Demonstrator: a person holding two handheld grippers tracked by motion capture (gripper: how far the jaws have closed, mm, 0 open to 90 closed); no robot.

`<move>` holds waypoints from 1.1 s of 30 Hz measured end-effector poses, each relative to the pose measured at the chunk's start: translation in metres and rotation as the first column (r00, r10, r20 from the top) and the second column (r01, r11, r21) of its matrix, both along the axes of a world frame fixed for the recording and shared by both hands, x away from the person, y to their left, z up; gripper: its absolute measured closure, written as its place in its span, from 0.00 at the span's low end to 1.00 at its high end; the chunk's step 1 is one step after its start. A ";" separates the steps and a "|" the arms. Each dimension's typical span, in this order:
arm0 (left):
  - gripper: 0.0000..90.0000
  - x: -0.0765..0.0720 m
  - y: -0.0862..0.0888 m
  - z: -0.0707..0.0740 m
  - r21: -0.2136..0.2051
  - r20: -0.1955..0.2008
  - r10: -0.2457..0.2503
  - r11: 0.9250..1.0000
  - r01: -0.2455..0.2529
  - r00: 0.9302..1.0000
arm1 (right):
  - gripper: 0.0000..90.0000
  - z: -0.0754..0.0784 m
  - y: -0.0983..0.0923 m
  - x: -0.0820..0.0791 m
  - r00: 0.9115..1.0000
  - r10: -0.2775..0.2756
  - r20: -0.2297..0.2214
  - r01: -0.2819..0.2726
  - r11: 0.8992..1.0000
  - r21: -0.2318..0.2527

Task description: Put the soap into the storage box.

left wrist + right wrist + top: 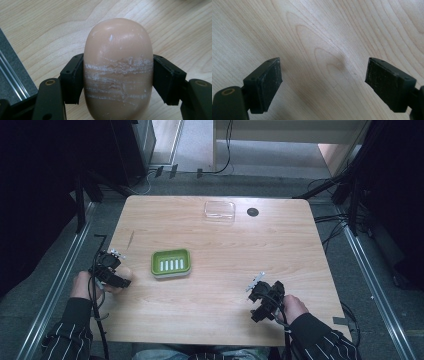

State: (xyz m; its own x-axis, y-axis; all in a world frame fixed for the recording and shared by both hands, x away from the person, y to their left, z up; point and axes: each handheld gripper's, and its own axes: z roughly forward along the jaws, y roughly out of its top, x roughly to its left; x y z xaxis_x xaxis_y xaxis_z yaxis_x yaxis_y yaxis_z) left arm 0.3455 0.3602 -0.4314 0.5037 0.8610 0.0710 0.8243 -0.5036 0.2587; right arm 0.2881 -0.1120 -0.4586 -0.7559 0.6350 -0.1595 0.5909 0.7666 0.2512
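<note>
Nearest us, at the table's five o'clock, our right gripper (260, 296) hangs over bare wood with its jaws spread wide and nothing between them. At nine o'clock, near the left edge, our left gripper (116, 272) is clamped on a pinkish-tan soap bar (118, 70), both jaws pressed to its scuffed sides. Just beside it toward the centre sits a green soap dish (171, 262) with white slots. Farthest, at twelve o'clock, a clear plastic lid (219, 211) lies beside a dark round hole (252, 212) in the wooden table (225, 270).
</note>
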 end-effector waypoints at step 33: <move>0.37 0.001 -0.026 0.028 0.000 0.053 -0.107 0.994 0.107 0.993 | 0.16 0.000 0.001 0.000 1.000 -0.001 -0.003 0.001 1.000 -0.003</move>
State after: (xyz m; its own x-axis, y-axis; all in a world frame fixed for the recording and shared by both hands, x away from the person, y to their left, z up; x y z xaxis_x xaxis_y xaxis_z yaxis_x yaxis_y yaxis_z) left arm 0.3462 0.3342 -0.4036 0.5885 0.8026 0.0973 0.7508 -0.5872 0.3025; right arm 0.2877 -0.1113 -0.4587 -0.7555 0.6356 -0.1590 0.5928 0.7665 0.2472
